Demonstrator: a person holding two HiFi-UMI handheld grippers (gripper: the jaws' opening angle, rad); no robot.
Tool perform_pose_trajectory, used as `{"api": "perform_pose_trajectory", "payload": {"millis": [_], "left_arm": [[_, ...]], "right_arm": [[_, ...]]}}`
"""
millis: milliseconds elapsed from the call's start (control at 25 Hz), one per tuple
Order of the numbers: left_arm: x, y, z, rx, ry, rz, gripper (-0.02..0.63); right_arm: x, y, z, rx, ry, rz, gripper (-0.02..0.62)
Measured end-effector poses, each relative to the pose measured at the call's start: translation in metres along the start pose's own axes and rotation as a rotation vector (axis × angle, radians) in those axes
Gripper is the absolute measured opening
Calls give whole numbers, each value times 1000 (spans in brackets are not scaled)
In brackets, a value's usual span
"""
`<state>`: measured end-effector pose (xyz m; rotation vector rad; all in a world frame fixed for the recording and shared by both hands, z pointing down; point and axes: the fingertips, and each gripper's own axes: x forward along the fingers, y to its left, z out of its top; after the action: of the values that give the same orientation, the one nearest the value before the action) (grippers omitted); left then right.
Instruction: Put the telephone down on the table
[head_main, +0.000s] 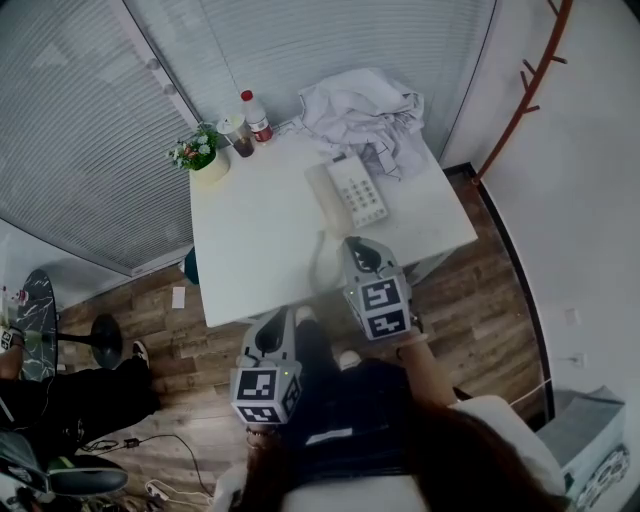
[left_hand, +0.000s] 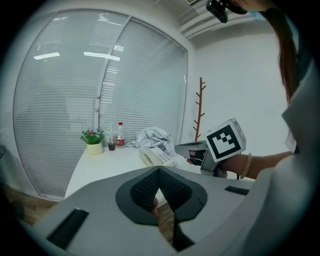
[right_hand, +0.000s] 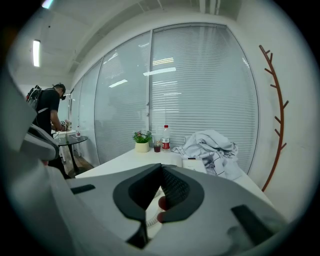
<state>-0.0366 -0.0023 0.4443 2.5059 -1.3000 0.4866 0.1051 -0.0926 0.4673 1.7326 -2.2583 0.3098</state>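
The white table (head_main: 250, 250) fills the middle of the head view. At its far end, in the upper centre of the frame, lies a crumpled heap of pale cloth (head_main: 360, 105). Just below that heap the telephone (head_main: 357, 190) sits flat on the tabletop, keypad up, with the handset lying along its left side. Its upper corner looks to be touching the cloth. A curly cord (head_main: 320, 255) trails from it down the frame toward the near edge of the table.

The right gripper (right_hand: 161, 170) hangs over that near edge, just below the telephone in the head view, pointing at it but apart from it. Its jaws are pressed together with nothing between them. The cord shows underneath them in its own view, and as far as I can tell it is not pinched. The left gripper (left_hand: 159, 171) is lower and further left, off the table over the wooden floor, and its jaws are likewise closed and empty.

At the table's upper left corner stand a small potted plant (head_main: 203, 155), a red-capped bottle (head_main: 257, 115) and a cup of dark drink (head_main: 238, 135).

Since the telephone already rests on the table and neither gripper holds it, the putting-down looks finished. Any next move mainly calls for keeping clear of the cord at the table edge, so the telephone is not dragged.
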Motion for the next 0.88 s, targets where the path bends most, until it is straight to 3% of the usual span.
{"api": "perform_pose_trajectory", "payload": {"millis": [520,880], "left_arm": [[12,37,12,-25,21,19,6],[26,55,17,-36,35,25,6]], "right_arm": [[43,3,4,-87,55,-29,-2],[68,-3,4,-85,72,-32,-2]]}}
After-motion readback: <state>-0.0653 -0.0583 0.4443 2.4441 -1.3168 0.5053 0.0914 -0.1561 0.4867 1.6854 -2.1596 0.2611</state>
